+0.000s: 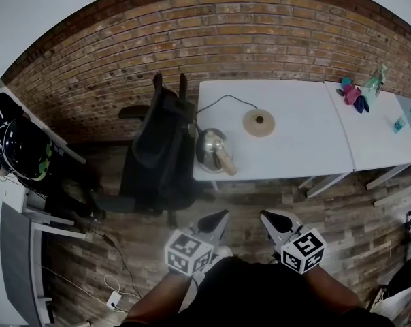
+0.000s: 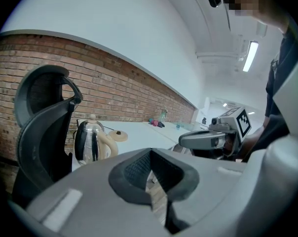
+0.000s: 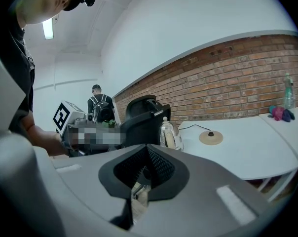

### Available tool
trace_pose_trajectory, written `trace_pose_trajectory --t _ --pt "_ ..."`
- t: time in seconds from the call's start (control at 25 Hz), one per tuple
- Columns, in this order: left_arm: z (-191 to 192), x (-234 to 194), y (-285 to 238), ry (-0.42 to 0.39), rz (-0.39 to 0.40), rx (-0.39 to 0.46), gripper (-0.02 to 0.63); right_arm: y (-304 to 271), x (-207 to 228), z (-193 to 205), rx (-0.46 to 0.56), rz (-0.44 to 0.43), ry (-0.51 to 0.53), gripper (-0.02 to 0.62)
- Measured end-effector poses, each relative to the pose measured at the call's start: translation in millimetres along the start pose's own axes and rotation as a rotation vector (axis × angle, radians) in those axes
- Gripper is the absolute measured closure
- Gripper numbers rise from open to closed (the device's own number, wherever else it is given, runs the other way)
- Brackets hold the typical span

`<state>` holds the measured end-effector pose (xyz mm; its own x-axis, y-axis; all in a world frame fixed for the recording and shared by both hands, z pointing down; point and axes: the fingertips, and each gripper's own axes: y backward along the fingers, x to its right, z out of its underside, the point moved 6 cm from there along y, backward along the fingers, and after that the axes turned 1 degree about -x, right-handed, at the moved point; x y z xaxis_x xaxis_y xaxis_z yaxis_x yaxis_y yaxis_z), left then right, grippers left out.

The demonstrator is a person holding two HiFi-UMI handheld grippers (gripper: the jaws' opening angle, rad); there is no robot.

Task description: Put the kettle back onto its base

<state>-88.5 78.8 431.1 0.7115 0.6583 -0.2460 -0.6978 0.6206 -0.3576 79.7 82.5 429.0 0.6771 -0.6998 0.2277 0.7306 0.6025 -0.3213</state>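
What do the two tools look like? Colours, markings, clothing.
Both alike: left tool and right tool have grey bodies, black ribbed pads and a white cube with black square markers at the back. No cables visible. The person wears a black top.

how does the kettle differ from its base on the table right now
Shape: the kettle is tall and rounded; the base is a flat disc.
Finish: the kettle is shiny metal with a cream handle; the base is tan with a dark centre.
Place: the kettle stands at the near left corner of the table; the base lies further in.
Both sit on the white table, apart.
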Motion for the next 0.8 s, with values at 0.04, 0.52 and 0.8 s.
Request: trace_pose_trajectory --t 0.04,0.52,0.8 --pt "1.5 -3.4 2.4 0.001 0.000 -0.003 0.604 -4.2 -2.5 -0.6 0.000 -0.001 0.002 0.568" --pt "15.2 -37.5 32.6 0.020 -0.010 0.010 0.606 -39.7 -33.8 -2.0 -0.014 0.001 0.034 0.568" --pt "21.0 -52.1 46.7 0.041 -0.027 0.025 0.605 -56.8 -47.0 -3.4 -0.034 -0.014 0.051 0.568"
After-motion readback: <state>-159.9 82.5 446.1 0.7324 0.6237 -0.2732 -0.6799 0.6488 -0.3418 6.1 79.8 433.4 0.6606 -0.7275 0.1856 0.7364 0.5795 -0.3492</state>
